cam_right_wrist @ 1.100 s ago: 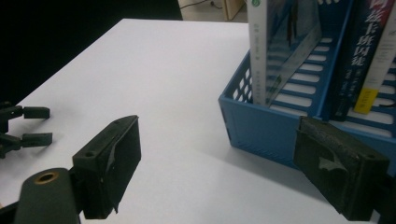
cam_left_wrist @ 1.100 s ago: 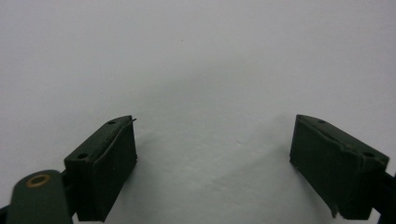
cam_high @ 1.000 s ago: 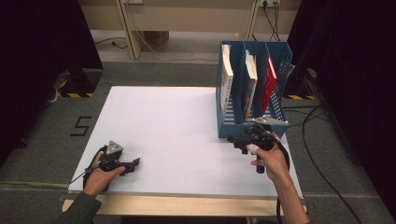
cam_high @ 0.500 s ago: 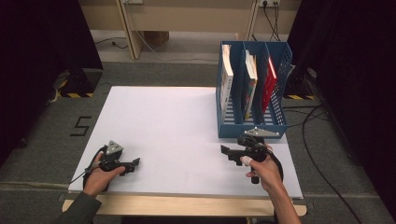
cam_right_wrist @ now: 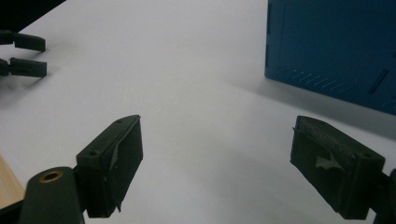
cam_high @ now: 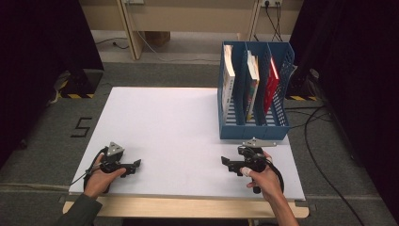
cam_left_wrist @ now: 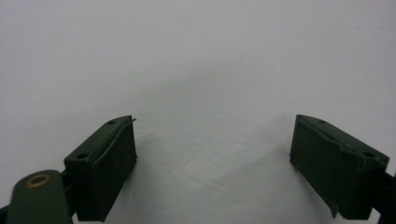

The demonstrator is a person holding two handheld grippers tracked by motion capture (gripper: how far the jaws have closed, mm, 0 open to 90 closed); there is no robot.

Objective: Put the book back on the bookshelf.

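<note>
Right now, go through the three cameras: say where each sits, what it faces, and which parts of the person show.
High view: above the near edge, looking down on the white table and blue file rack; both forearms, left gripper, right gripper.
Left gripper view: on that gripper, facing bare tabletop; its open fingers.
Right gripper view: faces the rack's side, its fingers open.
Shared: high and right gripper views both show the rack and left gripper.

Right claw (cam_right_wrist: 217,163) gapes empty over the white table (cam_right_wrist: 187,84); blue file rack (cam_right_wrist: 334,46) beyond, left claw (cam_right_wrist: 23,56) far from it
</note>
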